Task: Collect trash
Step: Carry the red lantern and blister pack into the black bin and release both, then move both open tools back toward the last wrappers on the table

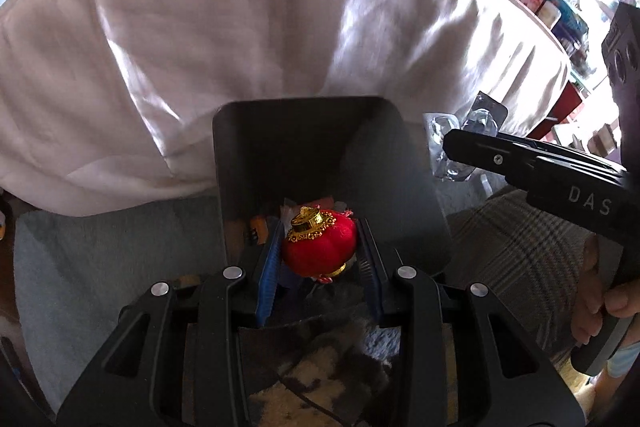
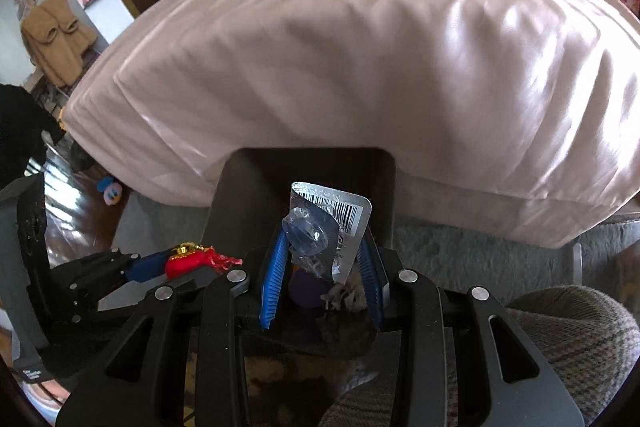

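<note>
my left gripper (image 1: 320, 247) is partly closed, its blue pads (image 1: 267, 267) pressed on either side of a small red lantern ornament (image 1: 320, 245) with a gold cap. it hangs over the open mouth of a dark bin (image 1: 240, 147) that stands against a table draped in a white cloth (image 1: 240, 27). scraps already lie in the bin's bottom. just to the right, my right gripper (image 2: 324, 259) is partly closed too, pinching a crumpled clear blister pack (image 2: 324, 223) with a barcode card, over the same bin. my right hand (image 1: 596, 311) grips its handle.
</note>
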`<state>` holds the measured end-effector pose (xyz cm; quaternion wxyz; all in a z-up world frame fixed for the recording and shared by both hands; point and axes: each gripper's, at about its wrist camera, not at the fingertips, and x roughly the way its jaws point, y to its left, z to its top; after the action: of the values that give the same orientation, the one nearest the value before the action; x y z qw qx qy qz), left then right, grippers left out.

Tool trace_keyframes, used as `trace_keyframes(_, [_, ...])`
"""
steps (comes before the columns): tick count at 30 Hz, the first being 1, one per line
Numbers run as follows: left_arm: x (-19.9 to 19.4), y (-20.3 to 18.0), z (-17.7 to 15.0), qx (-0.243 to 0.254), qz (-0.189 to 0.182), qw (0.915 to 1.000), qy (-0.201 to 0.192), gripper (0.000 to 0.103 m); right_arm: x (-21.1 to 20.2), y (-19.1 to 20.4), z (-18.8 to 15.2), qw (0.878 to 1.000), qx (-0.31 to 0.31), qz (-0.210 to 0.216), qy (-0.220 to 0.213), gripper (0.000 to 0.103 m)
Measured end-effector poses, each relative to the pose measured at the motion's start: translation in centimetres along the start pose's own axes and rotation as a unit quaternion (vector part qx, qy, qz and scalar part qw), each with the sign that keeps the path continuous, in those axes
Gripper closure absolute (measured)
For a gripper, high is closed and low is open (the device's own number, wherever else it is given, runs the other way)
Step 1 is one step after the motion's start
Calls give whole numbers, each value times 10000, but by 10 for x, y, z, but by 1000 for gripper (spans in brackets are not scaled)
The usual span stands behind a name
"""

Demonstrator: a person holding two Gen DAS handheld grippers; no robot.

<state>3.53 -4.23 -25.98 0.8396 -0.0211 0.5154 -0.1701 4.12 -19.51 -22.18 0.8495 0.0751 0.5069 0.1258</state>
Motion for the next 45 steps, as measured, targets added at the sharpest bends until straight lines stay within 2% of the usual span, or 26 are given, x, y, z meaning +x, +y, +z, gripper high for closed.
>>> trace_keyframes(8, [5, 5, 2, -5, 64, 9999, 93, 69, 5, 3, 3, 9999, 59, 37, 86, 66])
trace_keyframes(10, [6, 5, 3, -28, 47, 9999, 107, 65, 5, 0, 3, 9999, 123, 60, 69, 65])
trace_keyframes(12, [6, 5, 3, -21, 53, 9999, 107, 57, 5, -2, 3, 9998, 166, 34, 47, 57])
trace_keyframes(13, [5, 5, 3, -15, 62, 9999, 104, 55, 4, -3, 4, 9998, 193, 11, 28, 47])
trace_keyframes(14, [5, 6, 3, -13, 68, 9999, 100, 51, 4, -5, 5, 9997, 224, 0, 1, 42])
trace_keyframes(18, [1, 9, 3, -17, 108, 9999, 71, 42, 0, -11, 6, 9994, 339, -29, -67, 41])
trace_keyframes(22, [-9, 12, 8, -26, 176, 9998, -52, 33, -7, -16, 7, 9988, 453, -69, -164, 29])
trace_keyframes(26, [-24, 15, 14, -58, 227, 9994, -251, 23, -14, -18, 10, 9983, 518, -44, -264, 21])
trace_keyframes(32, [-41, 18, 23, -79, 280, 9985, -456, 18, -22, -24, 15, 9974, 629, 43, -362, 20])
trace_keyframes(38, [-60, 25, 43, -68, 422, 9969, -657, 15, -44, -25, 43, 9967, 444, -81, -674, 20])
trace_keyframes(43, [-74, 34, 76, -33, 604, 9943, -876, 13, -54, -29, 79, 9951, 319, -291, -888, 20])
trace_keyframes(45, [-81, 37, 91, 27, 701, 9926, -989, 11, -56, -29, 98, 9946, 233, -323, -956, 14])
